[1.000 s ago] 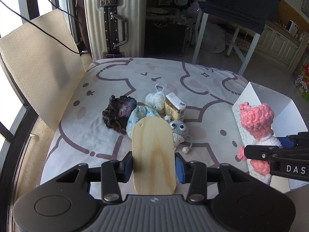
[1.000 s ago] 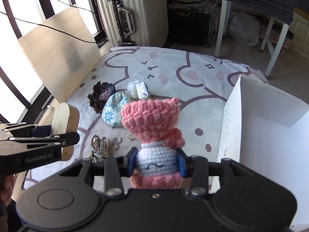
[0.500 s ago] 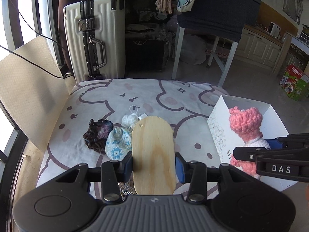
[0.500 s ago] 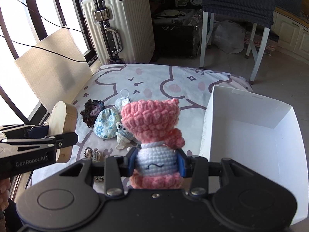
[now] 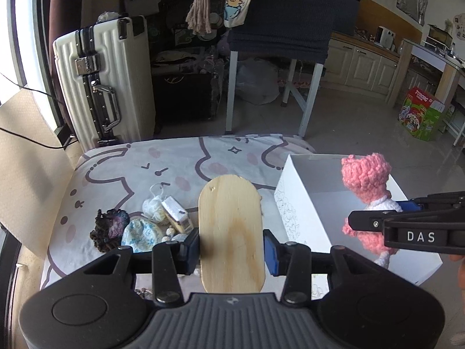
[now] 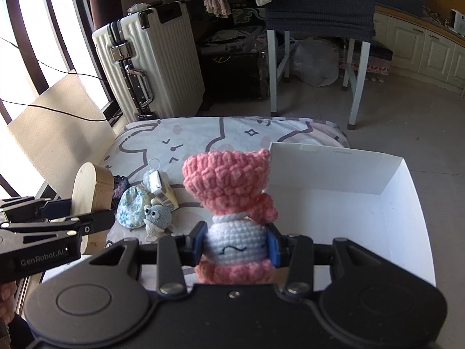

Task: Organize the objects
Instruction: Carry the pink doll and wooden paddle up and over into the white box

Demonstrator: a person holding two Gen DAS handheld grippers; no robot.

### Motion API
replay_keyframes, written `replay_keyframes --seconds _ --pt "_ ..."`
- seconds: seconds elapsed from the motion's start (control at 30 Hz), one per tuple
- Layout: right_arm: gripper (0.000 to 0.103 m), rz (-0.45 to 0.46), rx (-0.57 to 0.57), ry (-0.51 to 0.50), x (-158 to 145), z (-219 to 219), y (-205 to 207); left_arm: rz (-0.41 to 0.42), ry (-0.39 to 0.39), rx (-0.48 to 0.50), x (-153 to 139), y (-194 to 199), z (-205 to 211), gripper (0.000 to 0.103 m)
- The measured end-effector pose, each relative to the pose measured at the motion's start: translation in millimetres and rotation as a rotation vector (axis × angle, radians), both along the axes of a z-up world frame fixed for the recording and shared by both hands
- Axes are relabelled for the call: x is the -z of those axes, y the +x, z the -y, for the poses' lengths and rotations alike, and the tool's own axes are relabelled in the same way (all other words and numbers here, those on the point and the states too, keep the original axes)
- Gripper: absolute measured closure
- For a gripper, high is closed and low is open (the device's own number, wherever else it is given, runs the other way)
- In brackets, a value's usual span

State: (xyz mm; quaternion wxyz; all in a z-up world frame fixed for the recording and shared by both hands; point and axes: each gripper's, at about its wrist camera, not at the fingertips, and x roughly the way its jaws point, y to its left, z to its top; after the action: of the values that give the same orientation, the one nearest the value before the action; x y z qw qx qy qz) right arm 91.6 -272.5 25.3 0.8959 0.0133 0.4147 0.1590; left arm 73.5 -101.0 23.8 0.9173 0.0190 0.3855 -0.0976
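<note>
My left gripper (image 5: 231, 248) is shut on an oval wooden box (image 5: 231, 232), held above the patterned cloth (image 5: 180, 163). In the right wrist view the same wooden box (image 6: 93, 192) shows at the left. My right gripper (image 6: 234, 245) is shut on a pink and white crochet doll (image 6: 232, 200), pads pressing its white body. From the left wrist view the doll (image 5: 367, 189) hangs over the open white box (image 5: 293, 206). That white box (image 6: 343, 174) stands at the right of the cloth. Left on the cloth lie a dark scrunchie (image 5: 109, 226), a blue floral pouch (image 5: 142, 234), a small carton (image 5: 177, 218) and a grey crochet toy (image 6: 157, 216).
A white suitcase (image 5: 104, 81) stands behind the cloth, with a dark-draped white-legged table (image 5: 279, 43) to its right. A beige padded panel (image 5: 32, 157) leans at the left under the window. A green carton (image 5: 421, 116) sits on the floor far right.
Both grippers have pulled back, risen and drifted right with their loads. The doll now hangs over the white box, and the wooden box is closer to it. Neither grip has altered.
</note>
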Motion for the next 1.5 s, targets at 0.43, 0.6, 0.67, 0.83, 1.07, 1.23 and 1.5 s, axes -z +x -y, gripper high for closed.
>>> replay_keyframes --seconds 0.43,0.6,0.67,0.83,1.07,1.23,1.5 --pt "0.060 -0.021 0.120 -0.033 14.8 85.1 12.7 -0.014 -0.037 0.121 -4.7 25.4 94.7 0.058" --pt "0.060 -0.059 0.152 -0.047 30.1 113.6 22.4 -0.056 -0.056 0.151 6.0 37.3 127.8 0.058" --pt "0.060 -0.080 0.153 -0.051 36.5 121.5 26.6 -0.083 -0.059 0.153 12.5 43.1 139.0 0.058" --pt "0.060 -0.123 0.149 -0.061 49.6 134.9 35.7 -0.174 -0.073 0.154 36.2 55.0 163.7 0.058" --pt "0.060 -0.229 0.129 -0.091 81.7 149.7 46.9 -0.296 -0.082 0.141 74.1 63.9 192.7 0.058" --pt "0.060 -0.318 0.152 -0.083 109.4 164.5 53.0 -0.372 -0.086 0.113 99.9 68.5 203.1 0.058" --pt "0.060 -0.417 0.163 -0.111 143.7 163.9 55.0 -0.427 -0.028 0.096 128.0 65.0 214.0 0.058"
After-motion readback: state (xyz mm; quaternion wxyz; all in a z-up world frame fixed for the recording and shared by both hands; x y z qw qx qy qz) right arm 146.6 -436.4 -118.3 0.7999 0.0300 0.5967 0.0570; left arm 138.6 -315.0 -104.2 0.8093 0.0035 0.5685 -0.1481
